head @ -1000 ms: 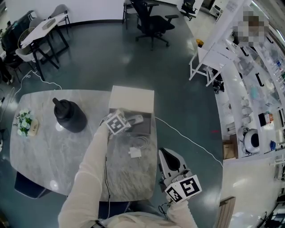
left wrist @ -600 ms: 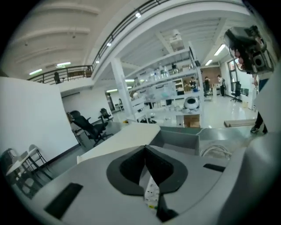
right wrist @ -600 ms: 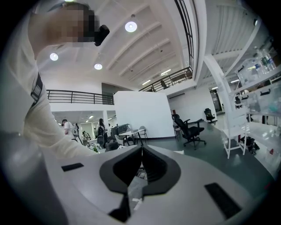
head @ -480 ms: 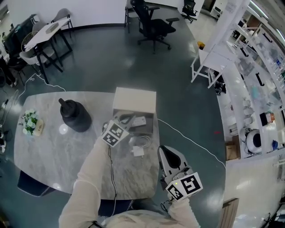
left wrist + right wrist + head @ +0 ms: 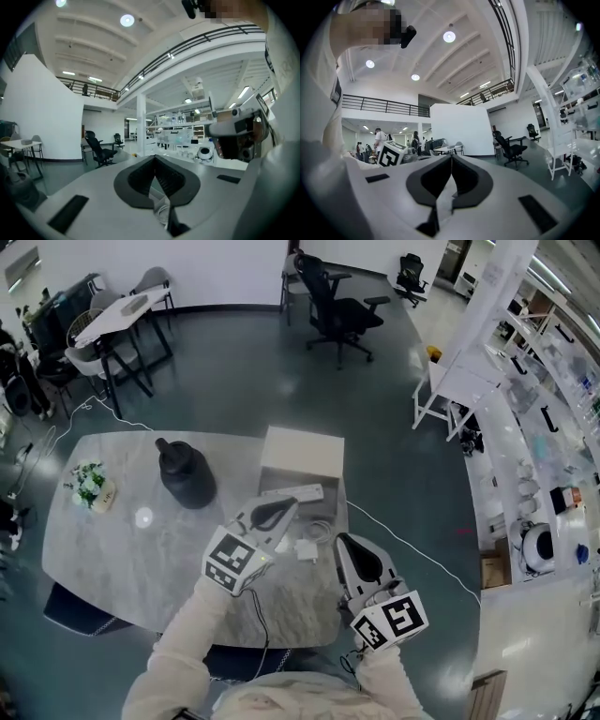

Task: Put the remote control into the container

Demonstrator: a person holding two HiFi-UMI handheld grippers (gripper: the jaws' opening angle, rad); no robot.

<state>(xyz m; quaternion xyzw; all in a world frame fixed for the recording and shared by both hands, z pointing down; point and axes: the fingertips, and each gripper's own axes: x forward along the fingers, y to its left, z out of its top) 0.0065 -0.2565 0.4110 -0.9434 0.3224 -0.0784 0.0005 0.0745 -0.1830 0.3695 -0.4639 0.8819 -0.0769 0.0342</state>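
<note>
The white remote control [image 5: 292, 493] lies across the dark inside of the open cardboard container [image 5: 302, 454] at the table's far edge. My left gripper [image 5: 289, 506] hovers just short of the container, shut with nothing between its pads; in the left gripper view [image 5: 154, 173] its jaws meet and point out at the room. Nearer me, over the table's right edge, my right gripper [image 5: 349, 545] is also shut and empty, with its jaws touching in the right gripper view [image 5: 451, 174].
A black vase [image 5: 186, 474] stands left of the container, and a small flower pot [image 5: 91, 486] sits at the far left of the marble table [image 5: 122, 549]. A white charger with its cable [image 5: 314, 540] lies between the grippers. A white cord [image 5: 412, 549] trails over the floor.
My left gripper has pulled back from over the container toward me and now stands shut and empty. The remote has stayed in the container. The right gripper has hardly moved.
</note>
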